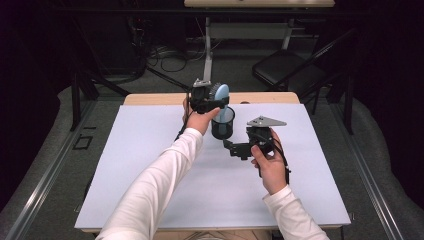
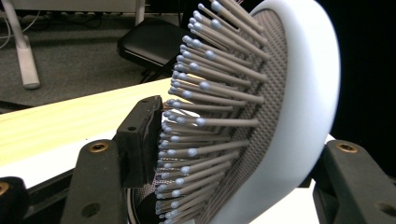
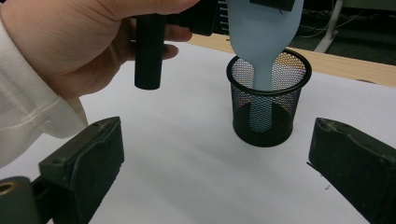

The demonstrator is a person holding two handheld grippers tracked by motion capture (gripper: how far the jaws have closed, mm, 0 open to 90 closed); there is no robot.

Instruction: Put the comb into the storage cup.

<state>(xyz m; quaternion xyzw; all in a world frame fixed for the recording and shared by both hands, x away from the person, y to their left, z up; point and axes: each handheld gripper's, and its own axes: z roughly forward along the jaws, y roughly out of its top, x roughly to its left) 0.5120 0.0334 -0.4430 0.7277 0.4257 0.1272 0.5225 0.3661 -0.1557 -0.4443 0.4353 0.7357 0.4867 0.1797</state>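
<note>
No writing is readable on the brush (image 1: 220,93) or cup (image 1: 223,123). The left gripper (image 1: 216,103) has its jaws around the brush head, handle in the cup. The right gripper (image 1: 231,146) is wide open, empty.

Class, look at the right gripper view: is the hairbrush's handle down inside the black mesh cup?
Yes, the pale blue hairbrush stands with its handle lowered through the rim of the black mesh cup.

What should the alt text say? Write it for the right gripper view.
A pale blue hairbrush stands handle-down in a black mesh cup on a white table, its head between the left gripper's jaws. The right gripper waits open in the foreground.
</note>
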